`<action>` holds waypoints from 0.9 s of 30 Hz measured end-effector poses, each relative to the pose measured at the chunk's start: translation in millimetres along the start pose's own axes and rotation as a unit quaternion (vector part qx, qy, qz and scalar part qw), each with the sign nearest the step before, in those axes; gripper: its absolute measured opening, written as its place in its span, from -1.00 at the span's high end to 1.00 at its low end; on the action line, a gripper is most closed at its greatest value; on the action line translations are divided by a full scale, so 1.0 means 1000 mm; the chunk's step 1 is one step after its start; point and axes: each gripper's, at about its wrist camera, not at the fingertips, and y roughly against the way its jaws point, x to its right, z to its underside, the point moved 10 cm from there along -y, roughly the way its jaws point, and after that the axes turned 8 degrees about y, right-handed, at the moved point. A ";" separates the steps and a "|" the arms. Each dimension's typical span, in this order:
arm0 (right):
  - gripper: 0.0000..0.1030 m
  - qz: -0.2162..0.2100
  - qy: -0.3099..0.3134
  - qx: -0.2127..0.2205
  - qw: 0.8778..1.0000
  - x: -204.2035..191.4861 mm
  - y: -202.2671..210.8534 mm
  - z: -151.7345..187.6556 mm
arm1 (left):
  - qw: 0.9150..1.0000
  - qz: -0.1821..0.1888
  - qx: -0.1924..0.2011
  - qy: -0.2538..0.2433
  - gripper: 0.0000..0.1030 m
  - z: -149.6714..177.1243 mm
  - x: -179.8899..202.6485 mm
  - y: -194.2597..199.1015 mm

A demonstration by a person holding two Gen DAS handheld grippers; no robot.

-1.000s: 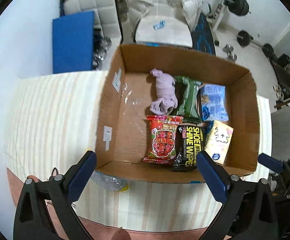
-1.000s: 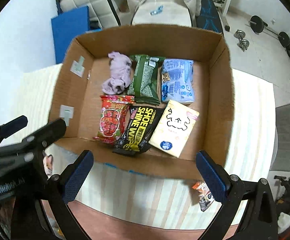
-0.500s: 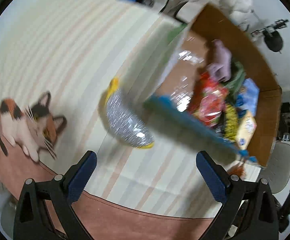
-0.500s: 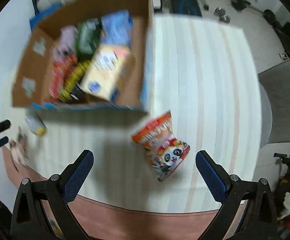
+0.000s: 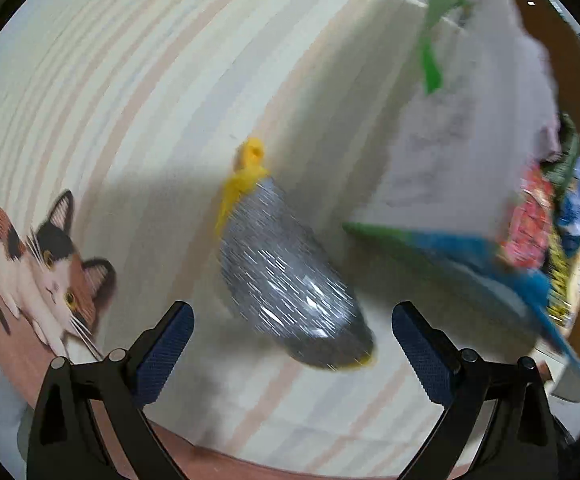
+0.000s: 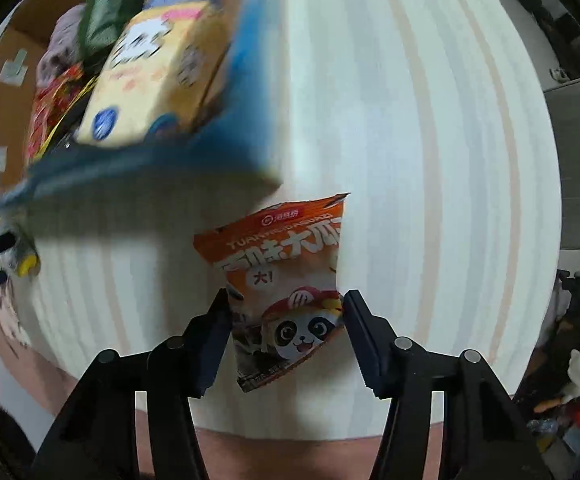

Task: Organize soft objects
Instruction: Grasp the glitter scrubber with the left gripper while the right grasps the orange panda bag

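A silver pouch with yellow ends [image 5: 290, 276] lies on the striped tablecloth beside the cardboard box [image 5: 562, 60]. My left gripper [image 5: 292, 334] is open, its fingers on either side of the pouch's near end. An orange snack bag with a panda [image 6: 290, 288] lies on the cloth right of the box [image 6: 6, 92]. My right gripper [image 6: 286, 320] has its fingers closed against both sides of the bag. The box holds several soft packs, among them a yellow tissue pack [image 6: 150, 76].
A cat picture [image 5: 46, 264] is printed on the cloth at the left. The table's near edge runs just under both grippers. A grey chair [image 6: 578, 160] stands to the right. The silver pouch also shows at the far left [image 6: 26, 264].
Both grippers have dropped from above the box to the table. The left came down over the silver pouch. The right came down and closed on the orange bag.
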 end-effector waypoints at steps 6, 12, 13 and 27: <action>-0.48 -0.017 -0.028 0.017 0.999 -0.005 0.013 0.002 | 1.000 -0.018 0.000 -0.017 -0.28 0.002 -0.006 -0.016; -0.47 -0.011 -0.047 0.011 0.999 0.014 0.001 -0.012 | 0.998 -0.017 -0.002 -0.062 -0.08 0.031 0.002 -0.015; -0.43 -0.014 -0.045 0.003 0.999 0.012 -0.006 -0.011 | 0.997 -0.019 -0.002 -0.073 -0.08 0.041 0.003 -0.014; -0.04 -0.009 0.022 -0.041 0.999 -0.041 -0.027 0.074 | 0.977 -0.013 -0.020 -0.211 -0.08 0.213 0.043 -0.018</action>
